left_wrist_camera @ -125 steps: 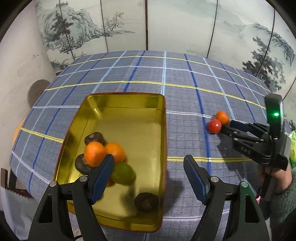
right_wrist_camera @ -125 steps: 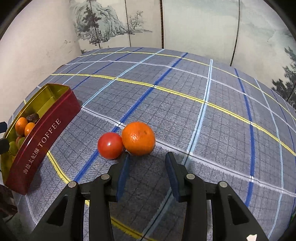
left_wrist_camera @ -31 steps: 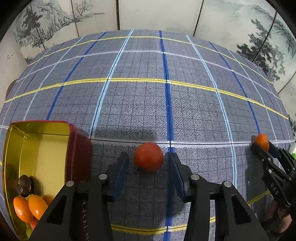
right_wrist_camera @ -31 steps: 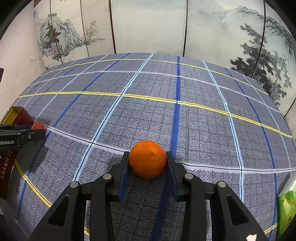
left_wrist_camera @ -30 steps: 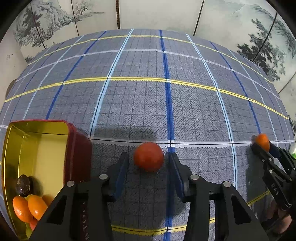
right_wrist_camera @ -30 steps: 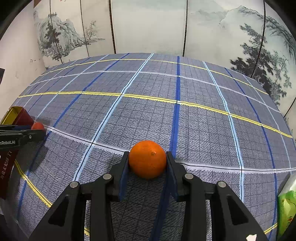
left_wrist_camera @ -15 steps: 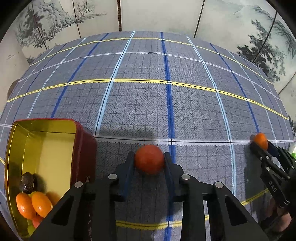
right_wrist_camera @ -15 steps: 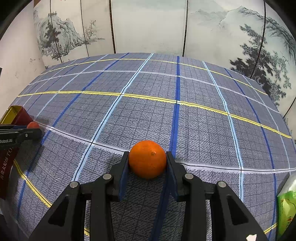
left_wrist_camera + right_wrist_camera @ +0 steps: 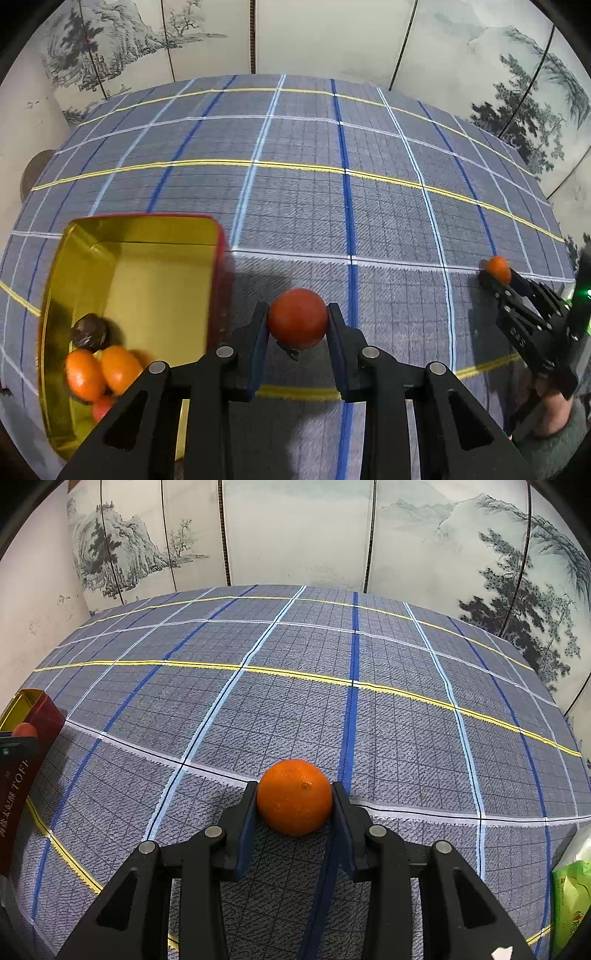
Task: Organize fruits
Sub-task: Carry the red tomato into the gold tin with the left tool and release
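The left gripper (image 9: 297,325) is pinching a red tomato (image 9: 297,323), with both blue pads flat against its sides. The tomato sits at the tips of the fingers, and its dark shadow falls on the checked tablecloth (image 9: 295,206) just ahead and to the left of the tool. Whether it still touches the cloth cannot be told for sure.

To the left of this gripper, just beside its left finger, stands an open tin (image 9: 221,258) with a red outside and a gold inside. In the tin's near corner lie two oranges (image 9: 101,371), a dark round fruit (image 9: 89,334) just behind them, and a bit of red fruit (image 9: 101,408) at the near edge, partly hidden by the gripper's arm.

The right gripper (image 9: 294,801) is clamped on an orange (image 9: 294,796), its pads pressed to the fruit's left and right sides. The orange rests low against the tablecloth (image 9: 295,701), just left of a dark blue stripe. Seen from the left camera, this gripper (image 9: 496,275) lies well off to the right with the orange (image 9: 498,268) at its tip, and a hand (image 9: 554,413) holds it from below.

Far to the right of the right gripper, at the near edge, lies a green packet (image 9: 570,893). A painted folding screen (image 9: 295,535) stands behind the table.
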